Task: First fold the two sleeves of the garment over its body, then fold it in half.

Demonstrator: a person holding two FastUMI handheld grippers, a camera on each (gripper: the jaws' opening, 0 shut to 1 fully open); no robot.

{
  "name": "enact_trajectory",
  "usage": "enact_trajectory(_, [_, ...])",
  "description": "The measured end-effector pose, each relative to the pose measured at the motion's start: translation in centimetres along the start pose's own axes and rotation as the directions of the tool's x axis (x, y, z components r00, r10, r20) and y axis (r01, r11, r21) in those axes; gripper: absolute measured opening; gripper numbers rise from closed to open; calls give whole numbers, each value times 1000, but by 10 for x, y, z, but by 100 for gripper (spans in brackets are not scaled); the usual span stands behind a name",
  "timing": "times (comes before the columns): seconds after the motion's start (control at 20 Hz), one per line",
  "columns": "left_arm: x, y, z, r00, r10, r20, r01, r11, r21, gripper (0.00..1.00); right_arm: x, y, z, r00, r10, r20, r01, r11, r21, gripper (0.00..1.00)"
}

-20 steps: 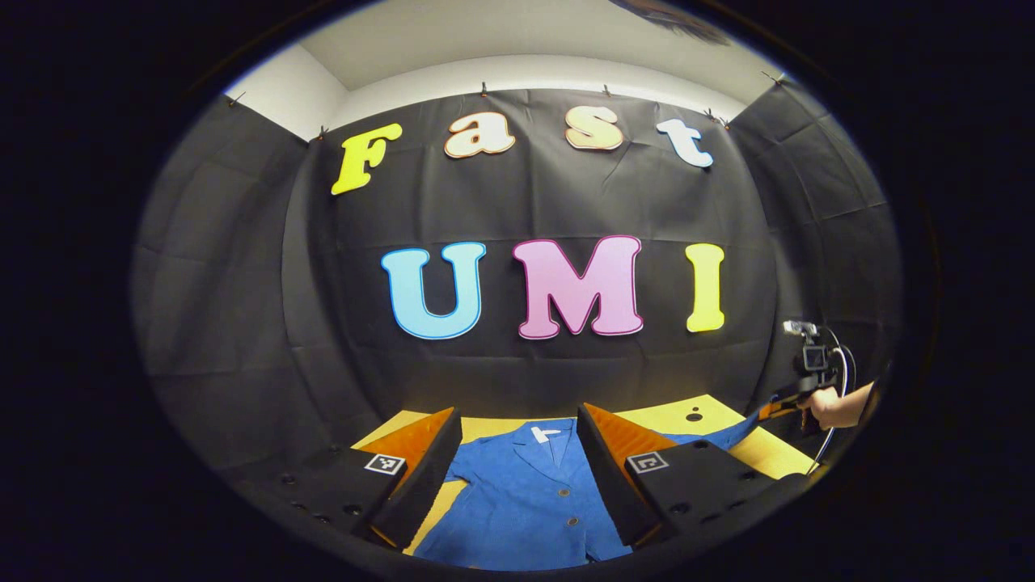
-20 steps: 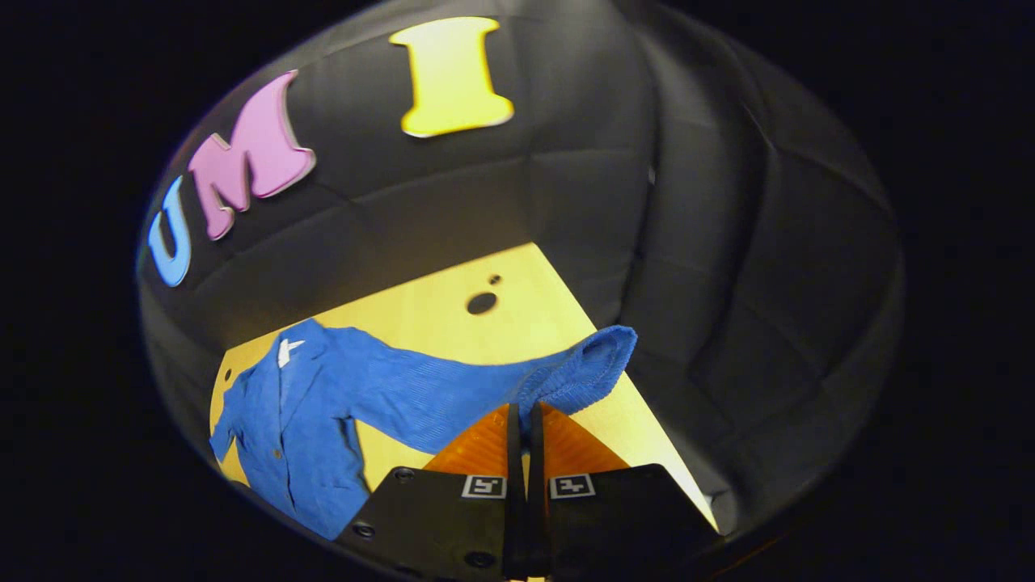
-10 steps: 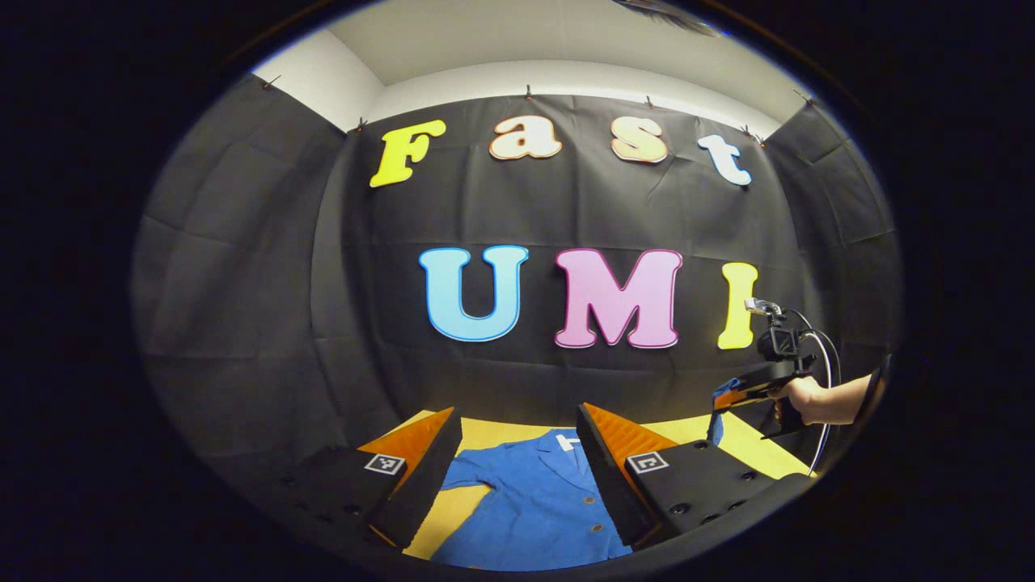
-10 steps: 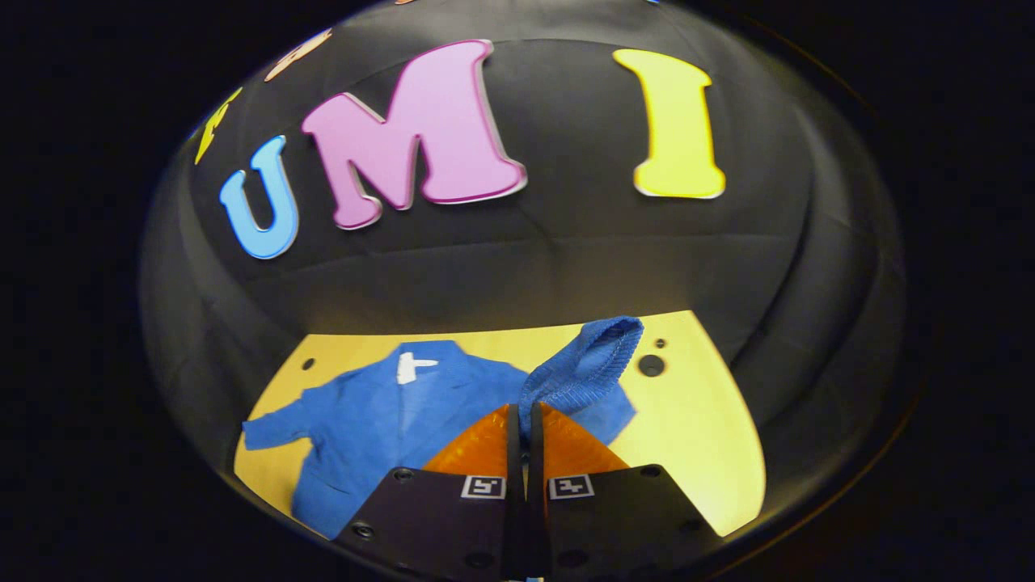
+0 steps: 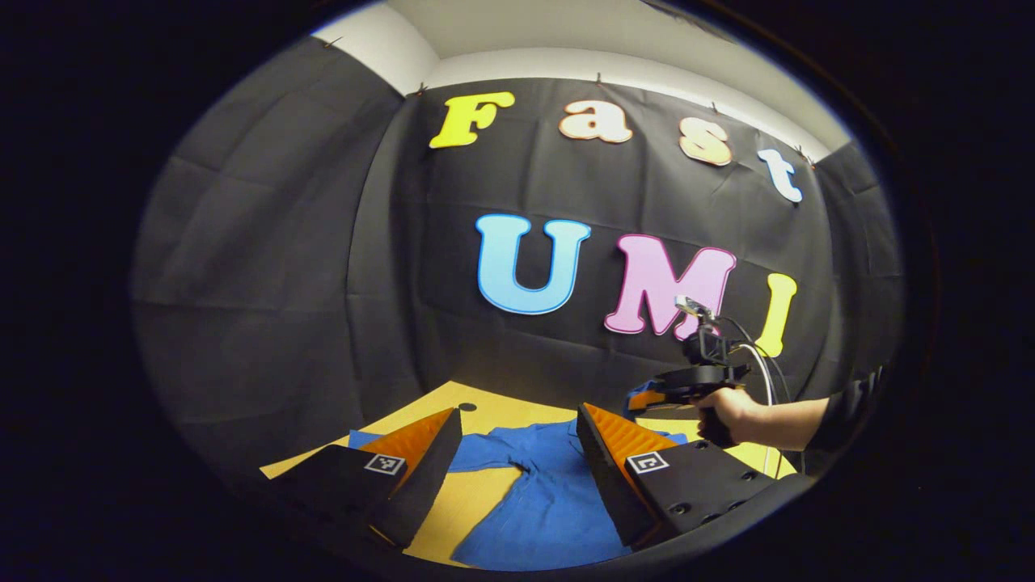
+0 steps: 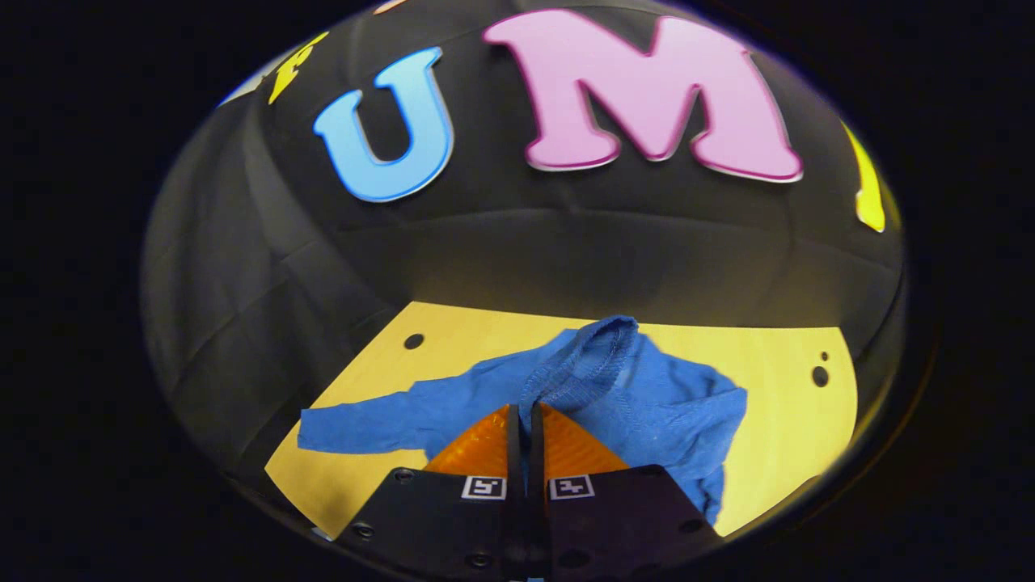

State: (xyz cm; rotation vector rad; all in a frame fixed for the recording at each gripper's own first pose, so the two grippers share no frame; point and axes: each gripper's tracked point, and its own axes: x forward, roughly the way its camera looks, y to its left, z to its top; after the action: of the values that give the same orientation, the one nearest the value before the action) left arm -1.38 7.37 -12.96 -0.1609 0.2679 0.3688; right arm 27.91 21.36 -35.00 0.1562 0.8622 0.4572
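A blue button-front garment (image 6: 679, 412) lies on the yellow table (image 6: 485, 339). My right gripper (image 6: 524, 408) is shut on one sleeve's cuff (image 6: 586, 364), which it holds raised above the garment's body. The other sleeve (image 6: 364, 420) lies stretched out flat to the left. In the left gripper view, my left gripper (image 5: 513, 453) hovers open above the garment (image 5: 550, 501), with nothing between its fingers. Farther off in that view, a hand (image 5: 728, 412) holds the right gripper (image 5: 647, 398) over the garment's right side.
The table has small round holes (image 6: 414, 341) near its far left corner and another hole (image 6: 819, 376) at the right. Black cloth walls close in behind and on both sides of the table (image 5: 453, 396).
My right gripper has carried the sleeve cuff from the far right in over the garment's body. The left gripper has stayed open and swung, so the garment now sits lower right in its view.
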Motion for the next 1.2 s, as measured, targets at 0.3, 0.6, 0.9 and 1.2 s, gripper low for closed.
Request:
enact_trajectory(0.3, [48,70,-47,997,57,-49,-59,997,-42,82,71,37,-51,1000,-17,-17,16,1000,-20,17])
enact_trajectory(0.6, [92,138,-74,986,141,-84,-143,989,-23,81,37,16,-44,995,-63,80,69,995,-70,100])
enact_trajectory(0.9, [139,199,-108,949,224,-223,-212,974,77,82,-105,-11,-11,970,-67,236,84,994,-64,98])
enact_trajectory(1.2, [182,258,-177,842,286,-458,-274,957,94,83,-259,-37,-9,942,-142,303,164,985,-51,98])
